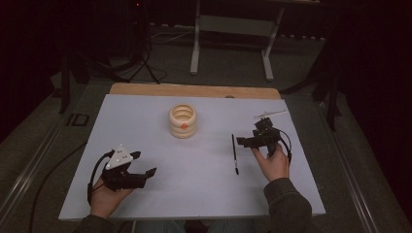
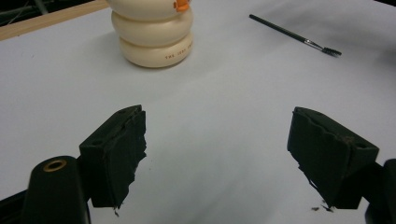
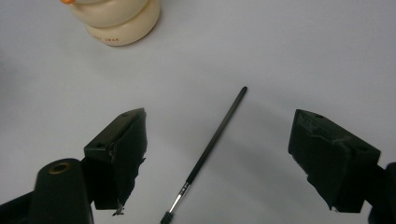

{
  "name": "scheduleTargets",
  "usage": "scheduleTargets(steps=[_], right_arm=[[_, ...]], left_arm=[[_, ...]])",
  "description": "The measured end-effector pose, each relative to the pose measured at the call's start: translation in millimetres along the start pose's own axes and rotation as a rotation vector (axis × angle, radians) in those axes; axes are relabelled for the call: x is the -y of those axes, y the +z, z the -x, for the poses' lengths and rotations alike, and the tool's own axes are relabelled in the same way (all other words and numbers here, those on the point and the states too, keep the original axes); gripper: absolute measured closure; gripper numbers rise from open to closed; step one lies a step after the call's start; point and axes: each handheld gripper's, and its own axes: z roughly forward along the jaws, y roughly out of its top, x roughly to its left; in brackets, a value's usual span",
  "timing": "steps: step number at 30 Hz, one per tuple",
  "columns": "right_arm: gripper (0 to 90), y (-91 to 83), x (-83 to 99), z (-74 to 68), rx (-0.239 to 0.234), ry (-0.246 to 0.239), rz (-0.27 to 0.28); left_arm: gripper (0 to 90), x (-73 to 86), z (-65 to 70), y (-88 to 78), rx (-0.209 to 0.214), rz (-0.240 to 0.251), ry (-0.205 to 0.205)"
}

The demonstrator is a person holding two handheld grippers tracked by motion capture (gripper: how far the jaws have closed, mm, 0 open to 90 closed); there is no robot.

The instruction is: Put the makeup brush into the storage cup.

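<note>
Working across from the left: my left claw [image 1: 145, 165] sits low over the near-left of the desk [image 1: 145, 121], jaws spread wide apart w/ nothing between them, pointed up toward the cream ribbed holder [image 1: 182, 121]. The hand under it [image 1: 108, 194] rests near the front edge, wrist about level.

The holder stands upright near the desk's middle, toward the far side – three stacked rings, open top, small orange mark on its front. Looks like glazed ceramic or hard plastic, so probably stiff and fairly stable, though I can't tell its weight.

Right of it lies the brush [image 1: 234, 154], flat on the desk, thin dark handle running roughly front-to-back, bristle end nearest me. My guess: very light, rigid, round and slick – it'll likely roll or pivot if pinched off-centre. Best grab is mid-handle, just above the metal ferrule [image 3: 180, 196], jaws square across it.

My right claw [image 1: 245, 141] hovers just right of the brush, jaws wide apart and gripping nothing – in the right gripper view the brush [image 3: 212, 144] lies diagonally between them, not touched. The right hand [image 1: 274, 162] is tipped down and inward, sleeve trailing to the front edge. A pale thin stick [image 1: 270, 114] lies farther back, apart from all this.
</note>
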Motion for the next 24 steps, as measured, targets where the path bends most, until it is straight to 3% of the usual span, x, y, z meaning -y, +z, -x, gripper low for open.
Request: scheduleTargets(steps=[4, 20, 24], right_arm=[[22.0, 2.6, -1.3, 0.9, -0.001, 0.003, -0.003], [33.7, 30.8, -5.3, -0.6, 0.071, 0.039, -0.132], [37.2, 38.3, -3.7, -3.9, 0.079, 0.045, -0.139]], left_arm=[[19.8, -0.2, -0.3, -0.2, -0.001, 0.001, 0.000], [20.1, -0.9, -0.9, 0.1, 0.000, 0.003, 0.001], [20.1, -0.7, -1.3, 0.1, 0.001, 0.004, 0.000]])
